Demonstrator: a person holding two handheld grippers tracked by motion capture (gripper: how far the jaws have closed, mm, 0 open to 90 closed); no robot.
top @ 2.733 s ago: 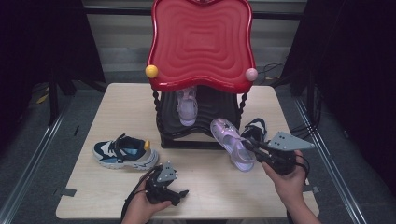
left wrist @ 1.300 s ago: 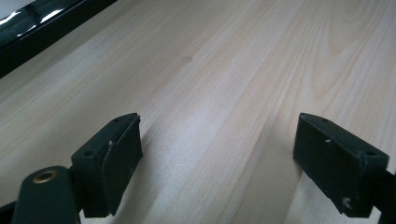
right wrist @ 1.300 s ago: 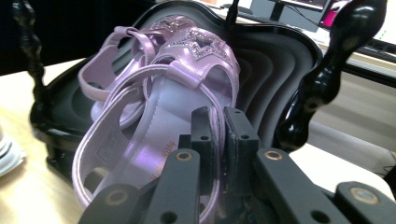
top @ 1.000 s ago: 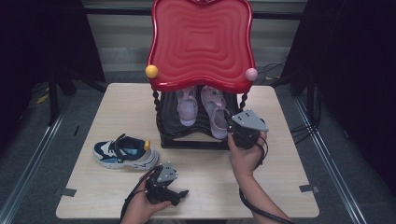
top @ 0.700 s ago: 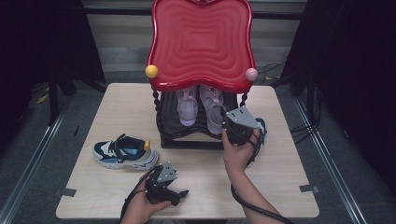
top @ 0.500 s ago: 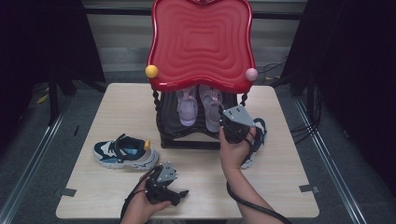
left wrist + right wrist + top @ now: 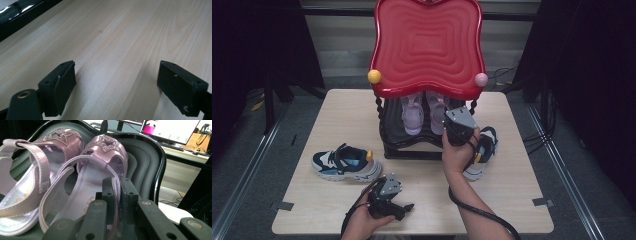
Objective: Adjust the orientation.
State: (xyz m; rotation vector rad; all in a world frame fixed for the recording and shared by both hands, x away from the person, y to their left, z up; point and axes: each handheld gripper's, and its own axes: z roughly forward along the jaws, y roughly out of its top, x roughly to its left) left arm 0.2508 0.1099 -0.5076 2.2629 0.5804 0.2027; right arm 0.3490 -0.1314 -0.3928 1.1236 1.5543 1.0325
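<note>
Crowding the middle of the surface (image 7: 337, 107) is a black shoe rack (image 7: 412, 145) under a big red wavy top (image 7: 427, 45), with a yellow knob (image 7: 374, 76) and a pink knob (image 7: 481, 79) at its front corners. On the rack's shelf sit two lilac sandals side by side, the left sandal (image 7: 27, 177) touching the right sandal (image 7: 87, 187). The right claw (image 7: 116, 192) is pinched tight on the heel strap of the right sandal — the strap runs up between its jaws. From above, the red top cuts off the toes of both sandals, and the right claw (image 7: 454, 131) and its hand cover the heel of the one it holds. A dark blue sneaker (image 7: 482, 152) lies just right of the rack, half hidden behind that hand; another blue-and-white sneaker (image 7: 344, 162) lies well to the left. The left claw (image 7: 116, 87) rests near the surface's front edge, jaws wide apart and empty — bare wood between them.
</note>
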